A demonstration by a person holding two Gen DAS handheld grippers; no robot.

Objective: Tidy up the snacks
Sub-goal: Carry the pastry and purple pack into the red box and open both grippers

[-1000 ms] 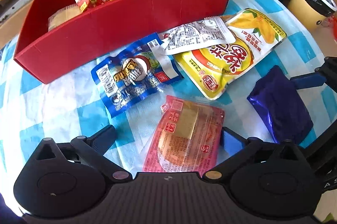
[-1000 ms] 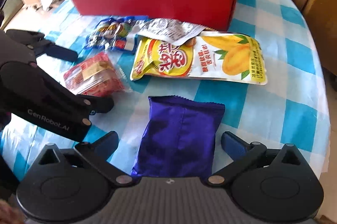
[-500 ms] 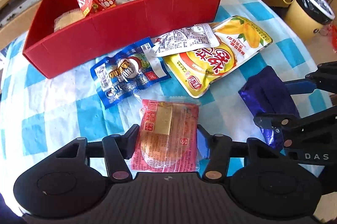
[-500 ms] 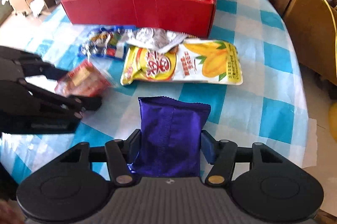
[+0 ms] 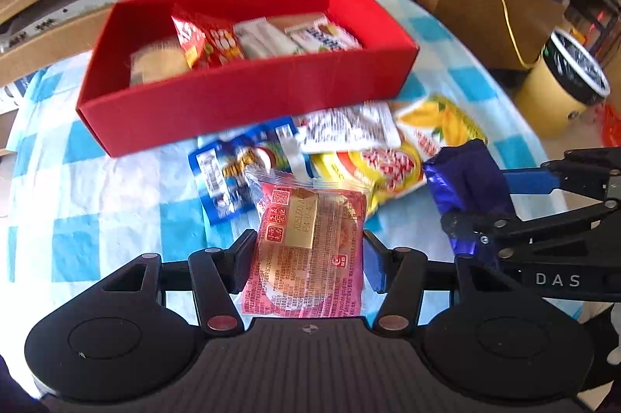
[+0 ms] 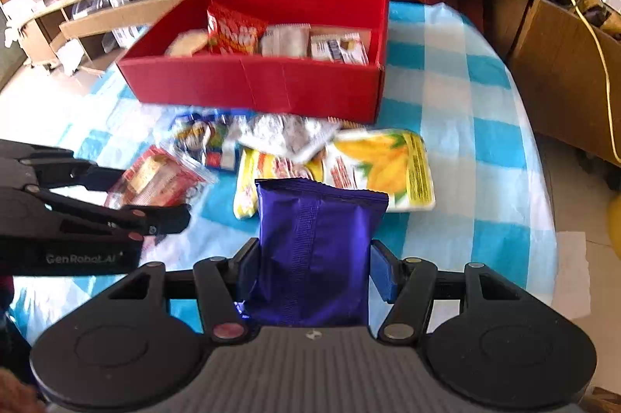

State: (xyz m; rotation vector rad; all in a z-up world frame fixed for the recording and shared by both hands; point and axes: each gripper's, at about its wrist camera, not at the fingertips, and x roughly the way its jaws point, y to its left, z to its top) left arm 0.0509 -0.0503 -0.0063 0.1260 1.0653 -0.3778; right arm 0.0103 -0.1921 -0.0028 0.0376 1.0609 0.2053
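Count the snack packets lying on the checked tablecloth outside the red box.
3: a blue plastic packet nearest the red cardboard box, a silver-white foil packet overlapping it, and a yellow mango pouch beneath. More may be hidden underneath.

The box [image 5: 248,102] is matt red card. The purple pack [image 6: 314,250] is glossy ribbed foil; the red pack [image 5: 306,250] is clear shiny film. A thin checked cover [image 5: 97,199] lies on the bench. Both grippers are matt black plastic.

"DAS" on right hand-held gripper [image 5: 500,203]
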